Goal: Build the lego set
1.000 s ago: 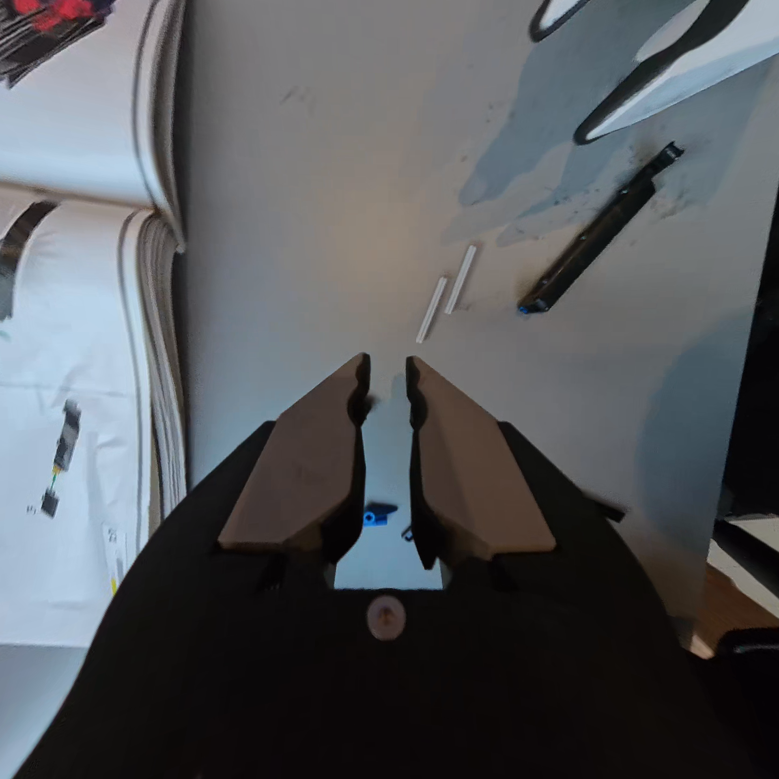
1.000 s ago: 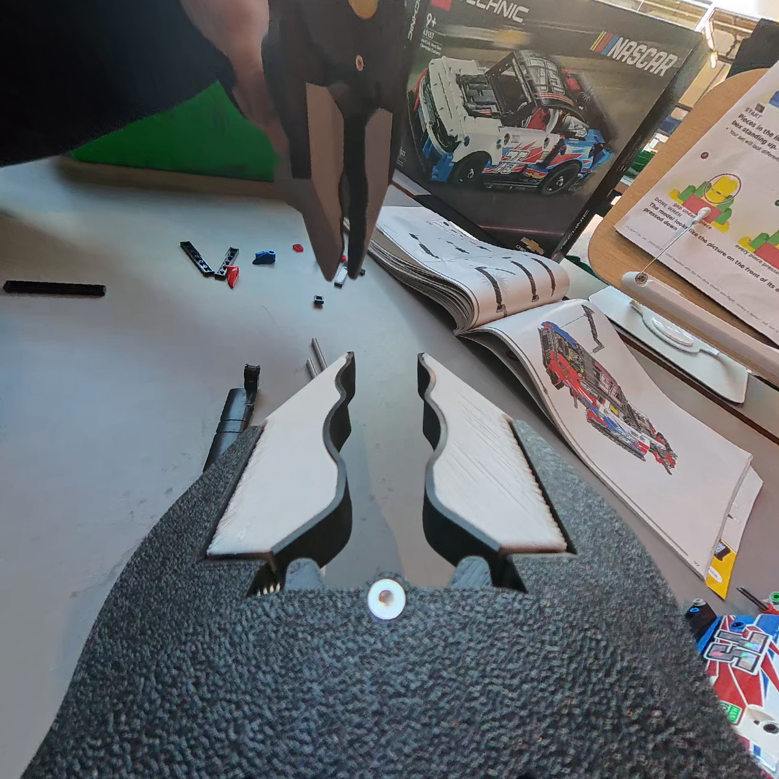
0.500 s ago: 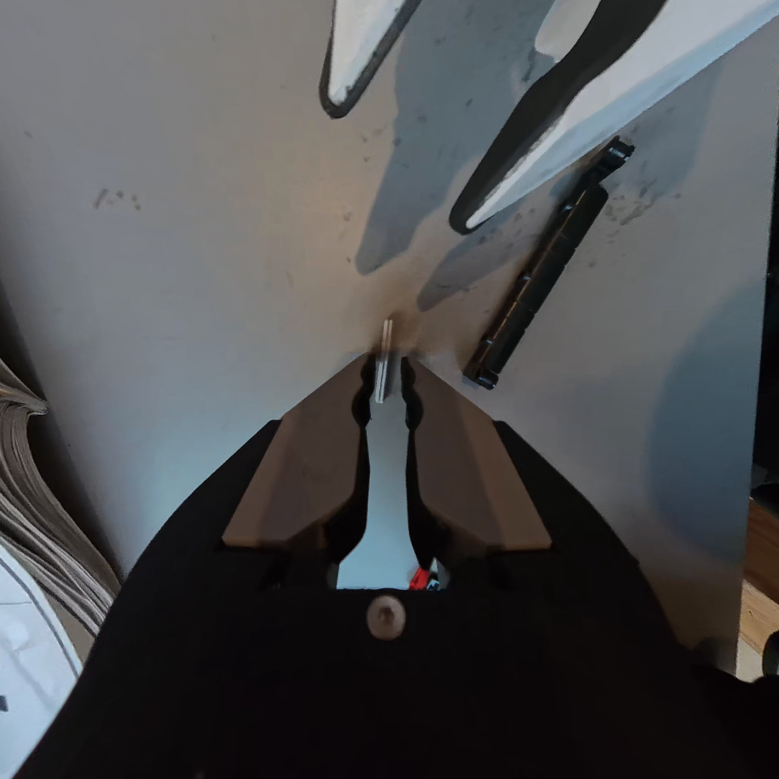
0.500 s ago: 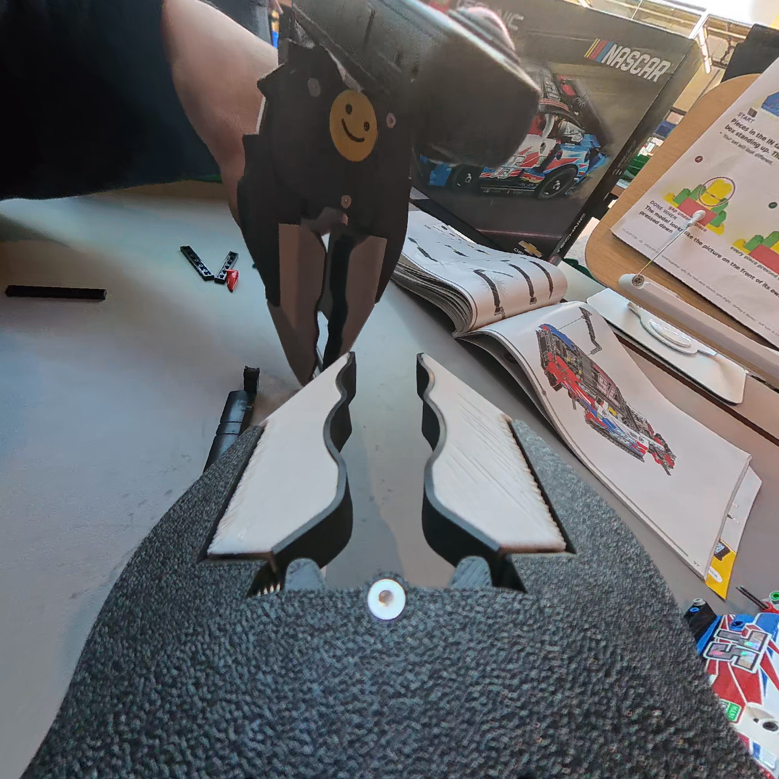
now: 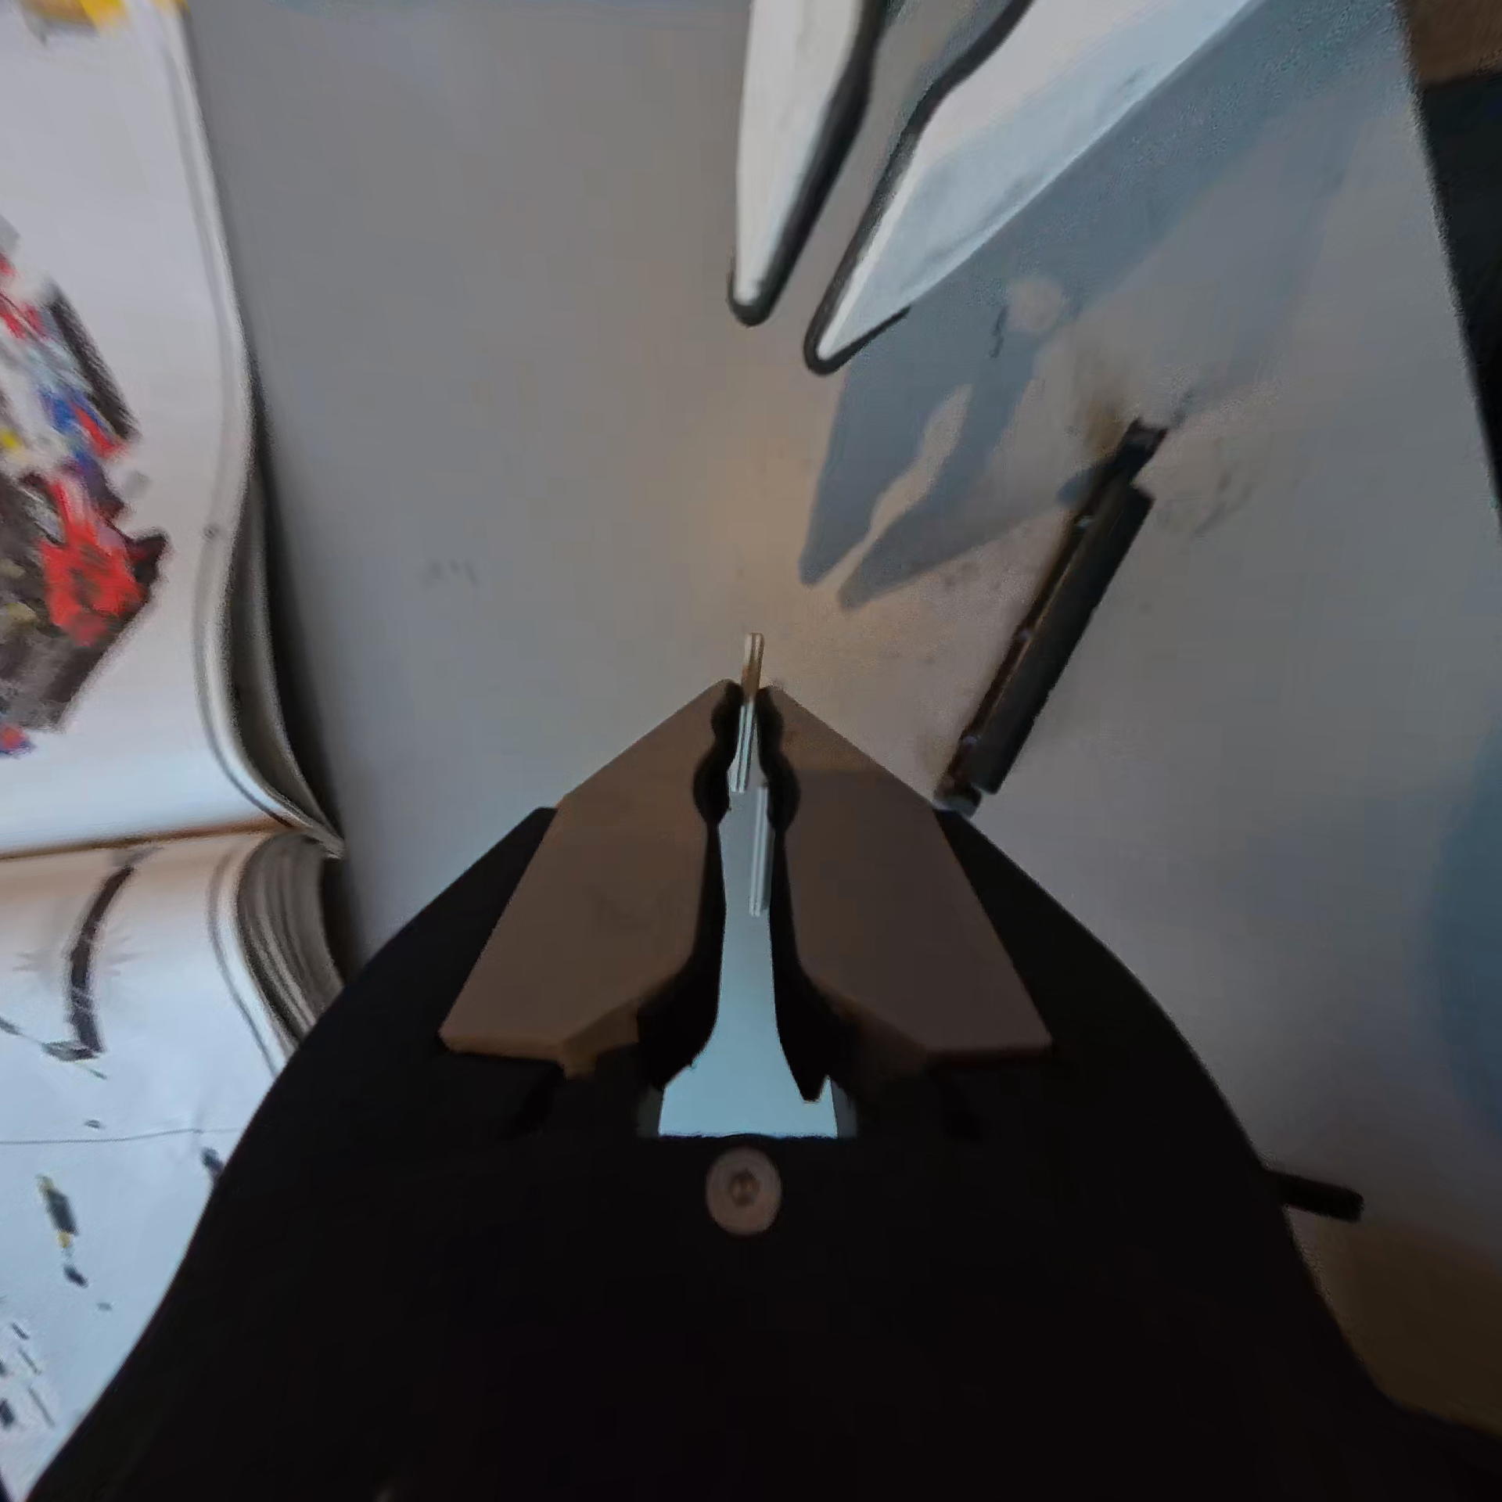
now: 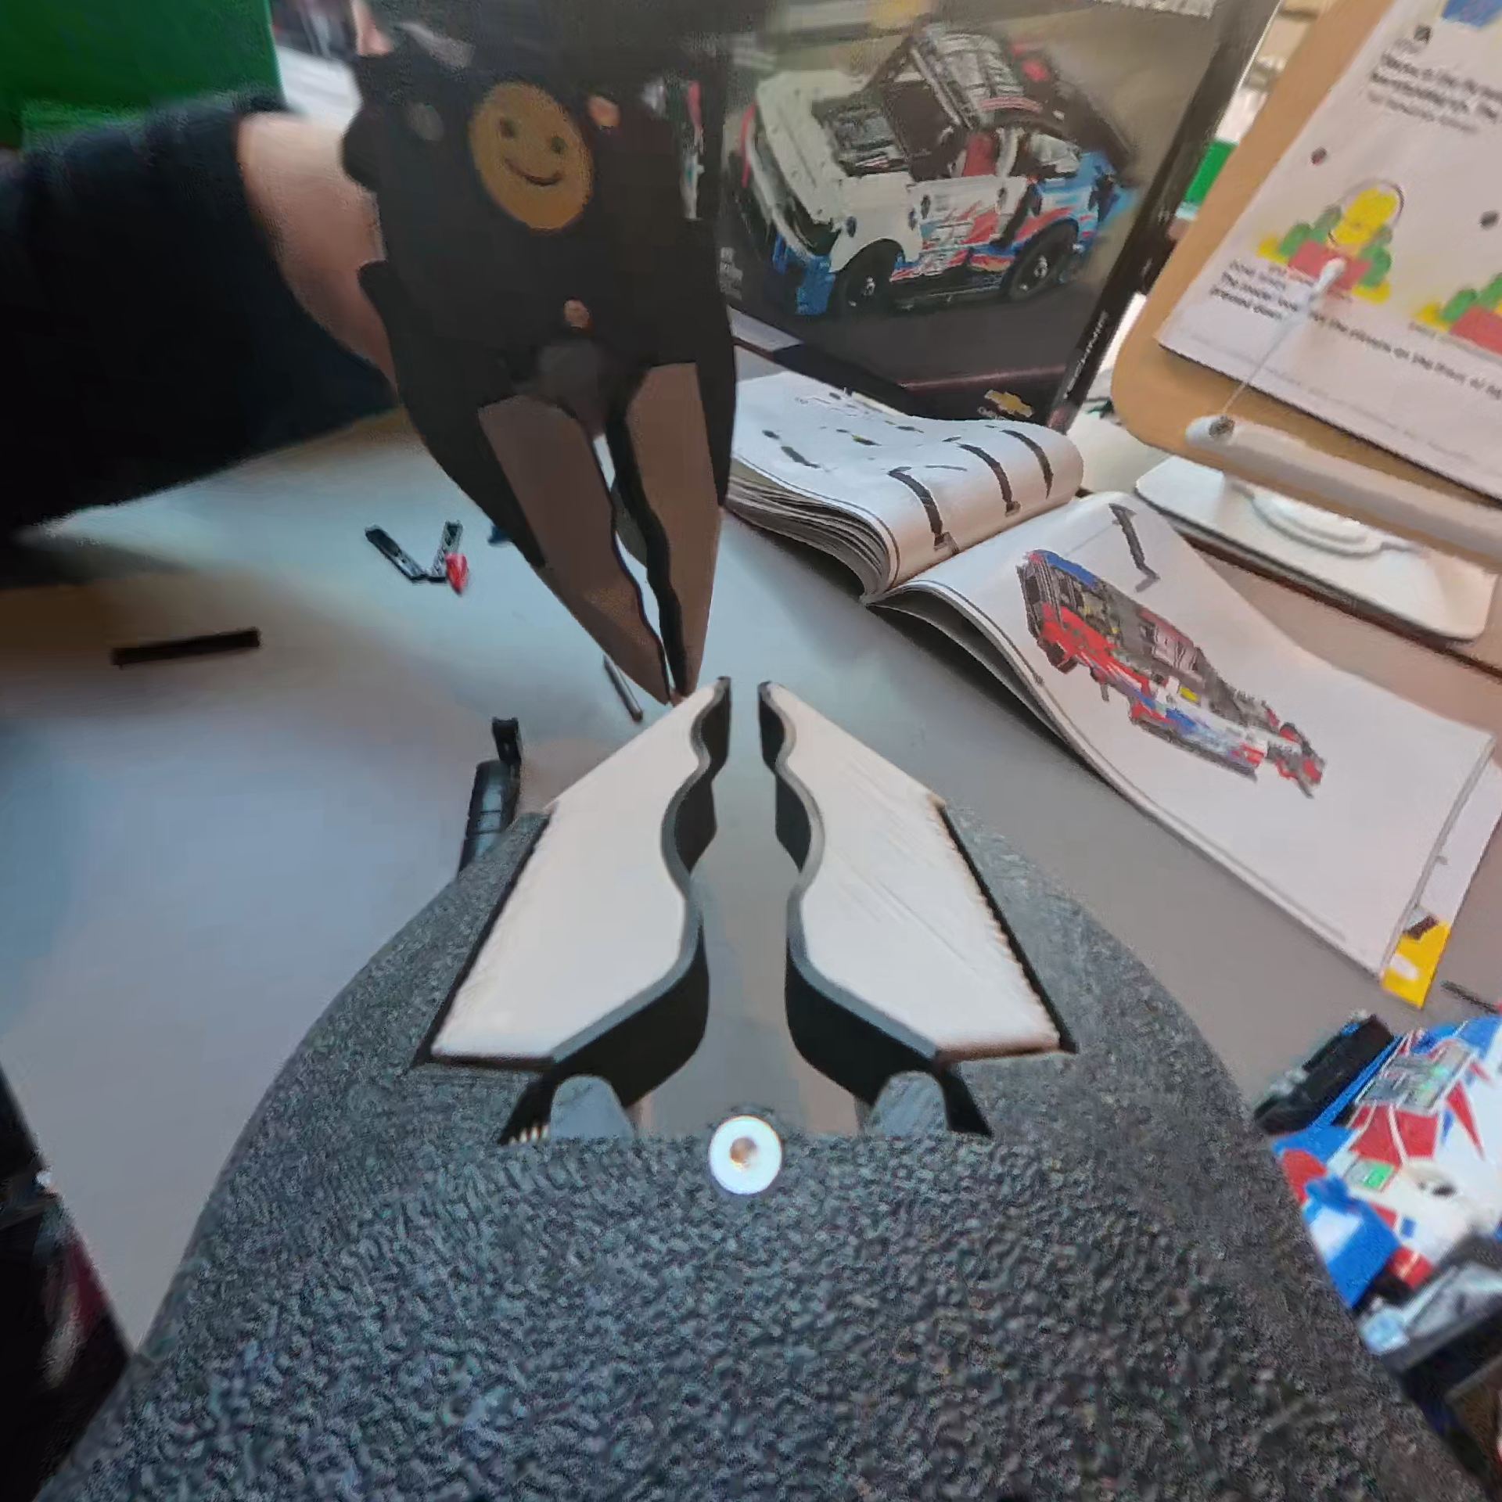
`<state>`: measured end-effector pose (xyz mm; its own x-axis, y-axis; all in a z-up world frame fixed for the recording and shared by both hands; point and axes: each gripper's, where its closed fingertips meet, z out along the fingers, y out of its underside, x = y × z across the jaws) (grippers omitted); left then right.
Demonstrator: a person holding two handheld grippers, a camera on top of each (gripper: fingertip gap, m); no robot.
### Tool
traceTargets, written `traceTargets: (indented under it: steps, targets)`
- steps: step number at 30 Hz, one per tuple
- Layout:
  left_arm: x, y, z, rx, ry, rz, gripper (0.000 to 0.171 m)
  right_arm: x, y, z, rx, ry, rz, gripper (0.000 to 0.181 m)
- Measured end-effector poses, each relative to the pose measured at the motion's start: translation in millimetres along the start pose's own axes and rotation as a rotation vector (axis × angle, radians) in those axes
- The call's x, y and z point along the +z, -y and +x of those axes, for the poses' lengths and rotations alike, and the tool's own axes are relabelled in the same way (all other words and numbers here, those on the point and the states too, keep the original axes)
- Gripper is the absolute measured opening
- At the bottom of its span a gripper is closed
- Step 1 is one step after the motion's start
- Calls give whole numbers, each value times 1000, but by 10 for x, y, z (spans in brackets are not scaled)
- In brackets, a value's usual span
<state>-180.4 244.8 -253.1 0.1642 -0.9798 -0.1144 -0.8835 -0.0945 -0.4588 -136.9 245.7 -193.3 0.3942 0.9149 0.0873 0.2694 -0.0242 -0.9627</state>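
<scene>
Left tongs [image 5: 749, 697] now pinch grey axle [image 5: 748, 715] | right tongs [image 6: 744, 692] narrowed, empty

The right hand-held gripper [image 6: 744, 691] has its white fingers slightly parted over the grey tabletop [image 6: 203, 853], gripping nothing. Just ahead, the left hand-held gripper [image 6: 679, 691] points down, tips nearly together beside a thin grey axle [image 6: 624, 691]. An open manual [image 6: 1138, 650] lies right, a box [image 6: 935, 203] behind.
</scene>
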Motion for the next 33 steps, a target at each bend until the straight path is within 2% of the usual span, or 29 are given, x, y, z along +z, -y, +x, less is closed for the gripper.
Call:
traceTargets:
  steps: [1,3,4,5,7,10,17,25,27,33]
  targets:
    - [-75,143,-12,42,35,76,0,-61,53,20,69,14,23,15]
    - [-246,448,-102,98,162,235,0,-150,142,3,176,75,52,18]
    - [-321,566,-131,107,209,292,0,-180,172,4,208,91,57,25]
    - [-387,666,-148,117,252,341,0,-208,195,16,218,90,60,34]
    - [-472,796,-111,159,302,401,0,-275,271,39,174,63,84,33]
    - [-564,899,-92,212,392,421,0,-372,413,115,88,-20,118,19]
    - [-713,1057,20,279,468,461,0,-425,563,111,49,-24,135,16]
    - [-744,1096,81,293,458,473,0,-348,536,23,34,17,104,12]
    - [-744,1095,89,294,454,472,0,-330,534,1,26,25,106,4]
    - [-732,1087,81,274,439,471,0,-323,523,7,27,26,106,3]
